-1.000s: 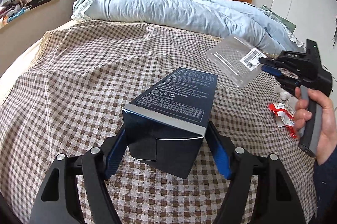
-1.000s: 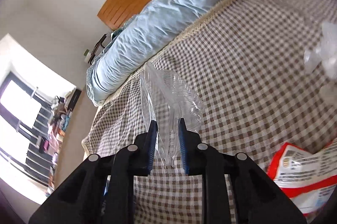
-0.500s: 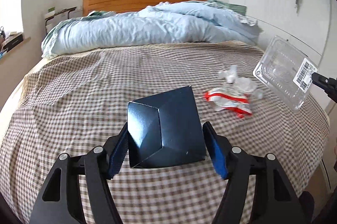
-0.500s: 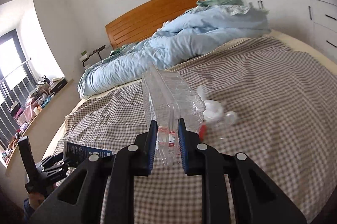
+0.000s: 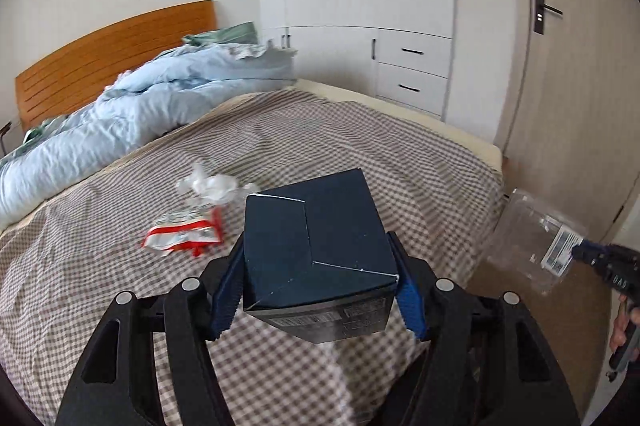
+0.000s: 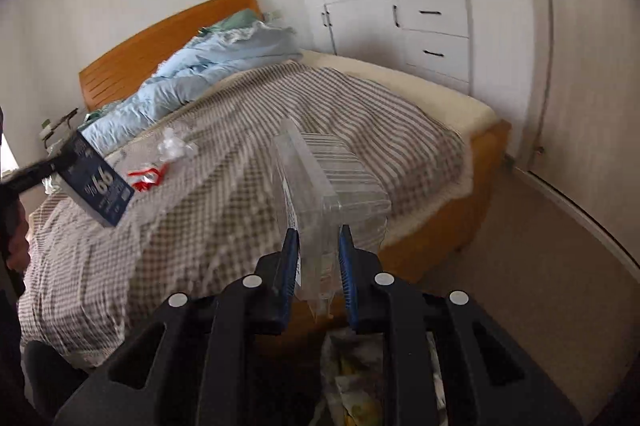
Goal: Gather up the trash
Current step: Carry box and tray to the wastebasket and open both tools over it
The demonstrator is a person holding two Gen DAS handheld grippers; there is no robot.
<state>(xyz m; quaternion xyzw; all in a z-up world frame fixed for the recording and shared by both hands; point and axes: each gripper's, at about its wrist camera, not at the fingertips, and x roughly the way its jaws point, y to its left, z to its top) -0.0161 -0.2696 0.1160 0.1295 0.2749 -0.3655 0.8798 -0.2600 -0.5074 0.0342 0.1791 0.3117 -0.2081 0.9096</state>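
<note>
My left gripper is shut on a dark blue carton and holds it in the air above the bed's foot end; the carton also shows at the left of the right wrist view. My right gripper is shut on a clear plastic clamshell box, held past the bed's corner; that box with its barcode label shows in the left wrist view. A red and white wrapper and crumpled clear plastic lie on the checked bedspread.
A bin with a bag and trash in it shows below my right gripper. A light blue duvet lies by the wooden headboard. White wardrobe and drawers and a door stand to the right.
Both grippers have swung right, away from the bed's middle toward its foot corner, each still holding its item. The wardrobe, door and floor have come into view.
</note>
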